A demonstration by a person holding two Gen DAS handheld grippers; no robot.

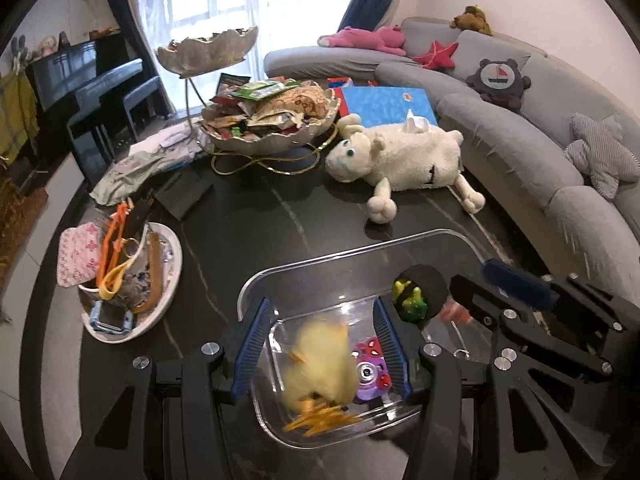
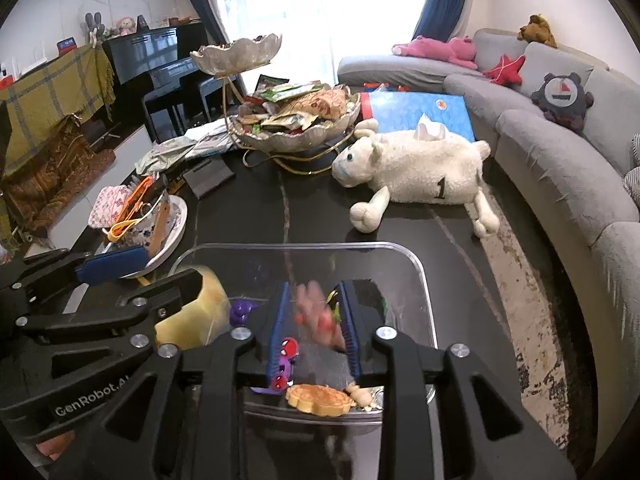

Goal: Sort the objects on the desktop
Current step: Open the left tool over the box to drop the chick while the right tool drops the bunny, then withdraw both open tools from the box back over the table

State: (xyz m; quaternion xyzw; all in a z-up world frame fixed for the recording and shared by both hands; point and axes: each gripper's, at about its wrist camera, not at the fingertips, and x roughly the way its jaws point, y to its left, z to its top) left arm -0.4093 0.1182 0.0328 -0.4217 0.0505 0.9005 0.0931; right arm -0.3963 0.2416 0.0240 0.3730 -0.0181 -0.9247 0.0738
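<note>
A clear plastic bin [image 1: 360,249] [image 2: 300,245] stands on the dark table right below both grippers. My left gripper [image 1: 322,303] [image 2: 172,266] hangs over its near corner, open; a blurred yellow fluffy chick [image 1: 320,364] [image 2: 200,306] is loose between the blue pads, touching neither. My right gripper [image 2: 314,286] [image 1: 474,274] is open too, with a blurred pink toy [image 2: 316,314] loose between its fingers. In the bin lie a purple toy camera [image 1: 372,372] [image 2: 286,364], an orange mooncake-shaped piece [image 2: 318,400] and a green toy on a black disc [image 1: 408,300].
A white plush sheep [image 1: 400,156] [image 2: 416,168] lies beyond the bin. Left of the bin stands a white dish [image 1: 170,280] [image 2: 178,220] piled with clutter. A tiered snack bowl [image 1: 272,120] and a blue box [image 1: 384,100] are at the back; a grey sofa [image 1: 520,140] curves along the right.
</note>
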